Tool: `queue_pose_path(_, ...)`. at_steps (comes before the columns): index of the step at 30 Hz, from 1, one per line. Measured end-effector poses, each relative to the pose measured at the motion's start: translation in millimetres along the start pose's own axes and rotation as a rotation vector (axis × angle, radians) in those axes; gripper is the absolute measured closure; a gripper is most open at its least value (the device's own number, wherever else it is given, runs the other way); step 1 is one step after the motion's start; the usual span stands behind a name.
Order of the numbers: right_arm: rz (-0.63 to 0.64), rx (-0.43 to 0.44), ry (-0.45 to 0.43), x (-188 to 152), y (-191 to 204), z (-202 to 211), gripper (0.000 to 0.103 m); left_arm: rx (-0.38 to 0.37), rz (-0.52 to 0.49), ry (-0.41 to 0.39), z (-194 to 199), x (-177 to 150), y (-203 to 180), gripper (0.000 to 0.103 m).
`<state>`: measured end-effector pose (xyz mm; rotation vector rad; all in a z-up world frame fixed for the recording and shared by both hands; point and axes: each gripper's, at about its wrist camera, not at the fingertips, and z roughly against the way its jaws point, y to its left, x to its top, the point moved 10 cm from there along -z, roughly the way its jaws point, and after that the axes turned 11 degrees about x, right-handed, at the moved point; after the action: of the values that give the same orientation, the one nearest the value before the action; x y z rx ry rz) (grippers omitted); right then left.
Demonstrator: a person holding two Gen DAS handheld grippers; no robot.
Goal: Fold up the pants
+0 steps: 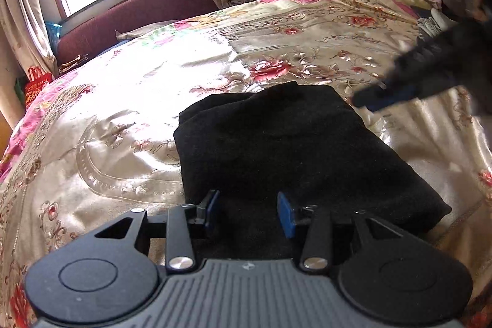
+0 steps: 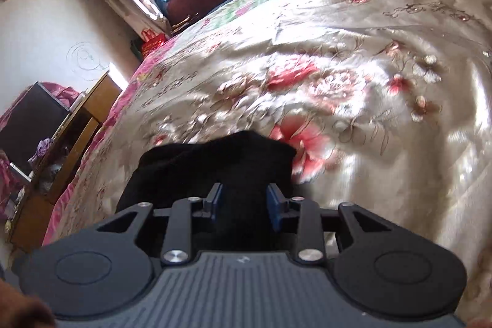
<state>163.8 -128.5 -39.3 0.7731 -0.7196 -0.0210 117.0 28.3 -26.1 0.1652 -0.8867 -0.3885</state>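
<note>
A: Where are the black pants [image 1: 295, 149]?

B: On the floral bedspread [image 1: 123, 112], already folded into a thick rectangle. The left gripper [image 1: 249, 211] hovers over their near edge, jaws apart, pressing nothing.

A: And the right gripper [image 2: 244, 205]?

B: At the pants' far corner, jaws partly apart with cloth between them; a grip isn't clear. Probably one fold or tidying remains.

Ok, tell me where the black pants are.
In the left wrist view, the folded black fabric pants lie on the floral satin bedspread, centre, just ahead of the left hand-held gripper.
</note>
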Motion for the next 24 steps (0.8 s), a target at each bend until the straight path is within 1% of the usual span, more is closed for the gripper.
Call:
queue_pose_path(2,0.017,0.028,0.068,-31,18,9,0.07,0.011,0.0,0.005,-7,2,2,0.047)
queue_pose_path(4,0.043,0.043,0.118,-61,33,13,0.069,0.028,-0.014,0.027,-16,2,1,0.047)
queue_pose_path(5,0.054,0.039,0.149,-77,38,11,0.068,0.032,-0.024,0.04,-21,1,0,0.047)
queue_pose_path(7,0.106,0.005,0.171,-96,42,8,0.067,0.034,-0.047,0.049,-27,0,-3,0.046)
queue_pose_path(8,0.103,-0.001,0.168,-98,43,10,0.067,0.039,-0.051,0.05,-26,1,-3,0.046)
queue_pose_path(9,0.072,0.008,0.167,-96,44,13,0.067,0.042,-0.044,0.051,-24,2,-2,0.046)
queue_pose_path(11,0.033,0.015,0.175,-91,45,22,0.067,0.055,0.005,0.053,-13,4,4,0.046)
queue_pose_path(15,0.048,-0.006,0.119,-83,47,43,0.067,0.072,0.066,0.047,14,-3,1,0.045)
queue_pose_path(17,0.043,-0.028,0.077,-78,44,47,0.067,0.073,0.11,0.051,27,-10,-5,0.041)
queue_pose_path(19,0.059,-0.049,0.039,-76,46,51,0.067,0.075,0.148,0.059,36,-15,-11,0.04)
queue_pose_path(20,0.068,-0.061,0.025,-76,46,52,0.067,0.079,0.161,0.059,40,-17,-14,0.037)
queue_pose_path(23,0.086,-0.069,0.006,-82,54,52,0.067,0.079,0.185,0.052,49,-18,-21,0.028)
queue_pose_path(24,0.089,-0.071,0.006,-84,55,51,0.067,0.081,0.194,0.051,51,-18,-24,0.028)
